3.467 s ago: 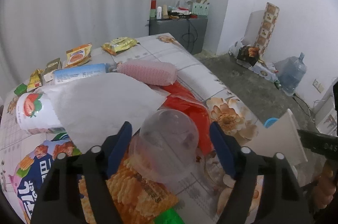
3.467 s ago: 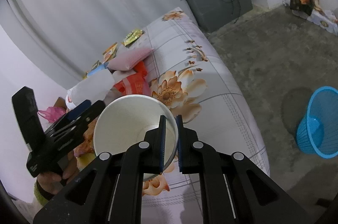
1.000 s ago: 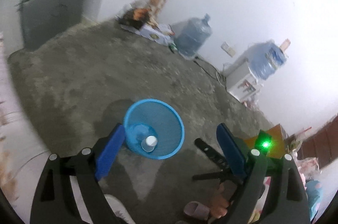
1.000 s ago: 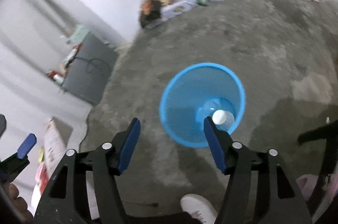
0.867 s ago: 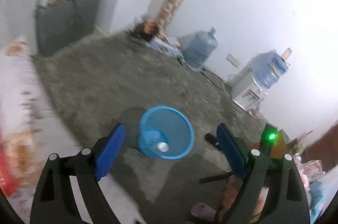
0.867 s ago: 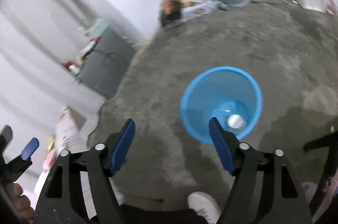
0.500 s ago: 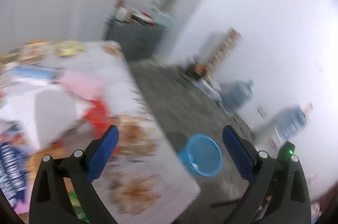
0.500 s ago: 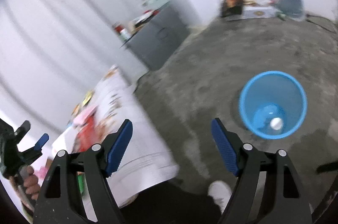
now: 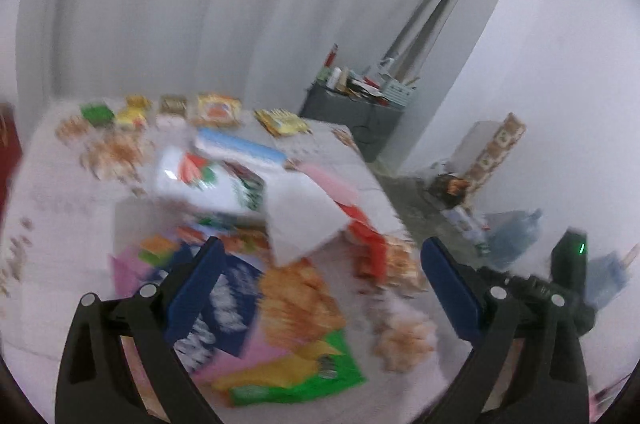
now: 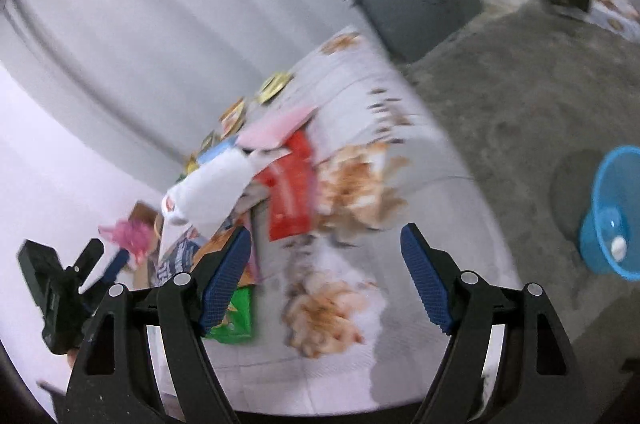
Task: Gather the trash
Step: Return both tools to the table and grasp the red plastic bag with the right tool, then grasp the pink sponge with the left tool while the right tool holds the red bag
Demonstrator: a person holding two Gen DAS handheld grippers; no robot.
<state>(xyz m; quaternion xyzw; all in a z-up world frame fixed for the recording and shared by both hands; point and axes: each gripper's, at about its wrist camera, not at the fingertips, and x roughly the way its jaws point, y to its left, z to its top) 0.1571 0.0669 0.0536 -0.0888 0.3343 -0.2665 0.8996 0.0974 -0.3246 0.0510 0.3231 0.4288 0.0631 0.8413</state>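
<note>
Two grippers, both with jaws spread wide and nothing between the blue pads. In the left wrist view the left gripper [image 9: 320,288] fills the bottom of the frame over a table [image 9: 60,208] in a flowered cloth, blurred by motion. At the upper left of the table lies a row of small packets [image 9: 136,108]. Toward the middle sit a white wrapper with a strawberry print [image 9: 200,180], a blue-and-white tube [image 9: 240,148] and a white sheet of paper [image 9: 300,220]. Lower down, between the fingers, lie a dark blue bag [image 9: 224,304], an orange snack bag [image 9: 300,304] and a green and yellow bag [image 9: 296,376]. A red wrapper [image 9: 364,232] sits right of the paper. At the far right edge the other gripper shows with a green light.

In the right wrist view the right gripper [image 10: 326,278] hangs over the near end of the table. The left one shows at the lower left edge, and the litter sits at middle left. At the right edge a blue bin [image 10: 608,208] stands on the concrete floor [image 10: 520,84], well apart from the table, with a white cup [image 10: 619,245] inside.
</note>
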